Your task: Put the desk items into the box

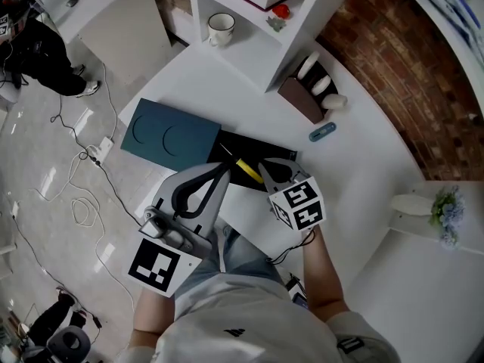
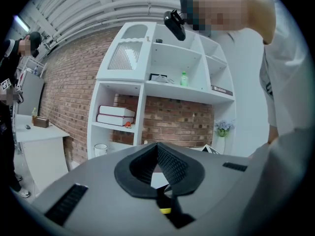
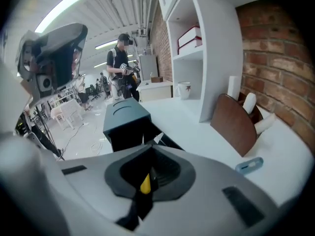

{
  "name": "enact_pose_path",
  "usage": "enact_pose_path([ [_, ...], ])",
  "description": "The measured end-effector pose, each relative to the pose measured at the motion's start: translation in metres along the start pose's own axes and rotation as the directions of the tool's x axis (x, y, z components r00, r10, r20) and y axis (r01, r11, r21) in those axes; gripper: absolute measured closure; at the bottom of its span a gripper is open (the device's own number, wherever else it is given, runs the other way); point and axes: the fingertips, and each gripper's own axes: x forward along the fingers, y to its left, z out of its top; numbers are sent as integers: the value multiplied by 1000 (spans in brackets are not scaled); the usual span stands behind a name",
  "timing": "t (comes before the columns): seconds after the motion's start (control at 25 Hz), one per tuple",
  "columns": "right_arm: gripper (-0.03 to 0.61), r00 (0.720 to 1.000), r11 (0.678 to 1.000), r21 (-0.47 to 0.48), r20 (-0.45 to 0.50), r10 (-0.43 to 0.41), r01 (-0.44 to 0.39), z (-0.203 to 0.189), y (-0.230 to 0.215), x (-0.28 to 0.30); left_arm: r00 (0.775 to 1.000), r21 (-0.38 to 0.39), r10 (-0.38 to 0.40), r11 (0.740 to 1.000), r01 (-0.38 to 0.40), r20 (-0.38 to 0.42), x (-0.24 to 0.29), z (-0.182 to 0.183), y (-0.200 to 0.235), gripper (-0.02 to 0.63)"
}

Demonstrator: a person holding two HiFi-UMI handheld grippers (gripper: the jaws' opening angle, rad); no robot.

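A black box (image 1: 261,151) lies open on the white desk, and its dark teal lid (image 1: 170,137) lies against its left side. A yellow pen (image 1: 248,169) slants over the box. My right gripper (image 1: 264,174) is shut on its near end. In the right gripper view the pen's yellow tip (image 3: 145,184) shows between the closed jaws of the right gripper (image 3: 147,173), with the teal lid (image 3: 123,113) beyond. My left gripper (image 1: 224,169) hangs just left of the pen, its tips together and nothing seen in them. The left gripper (image 2: 157,149) points nearly level at the shelf unit.
A blue clip-like item (image 1: 322,131) lies on the desk right of the box, near a brown holder (image 1: 301,98) with white things in it. A mug (image 1: 221,27) stands by the shelf unit. A white vase (image 1: 412,204) stands at the right. Cables lie on the floor at the left.
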Motion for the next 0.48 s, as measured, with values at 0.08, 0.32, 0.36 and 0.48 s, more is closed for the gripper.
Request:
enact_pose_path([
  [0.08,569,999,999,38,45,-11,10,5,-5,-11,1000,6,-23,1000,23,2,5,2,-7,601],
  [0.32,571,988,991,117,134,-80,64,7,-24,-45,996,21,-91,996,91,1,21,5,-29,601],
  [0.36,571,985,989,128,145,-90,72,7,-27,-51,995,23,-102,995,102,2,24,5,-33,601],
  [0.48,570,976,983,153,177,-125,98,6,-34,-68,989,33,-145,989,145,2,33,7,-46,601],
])
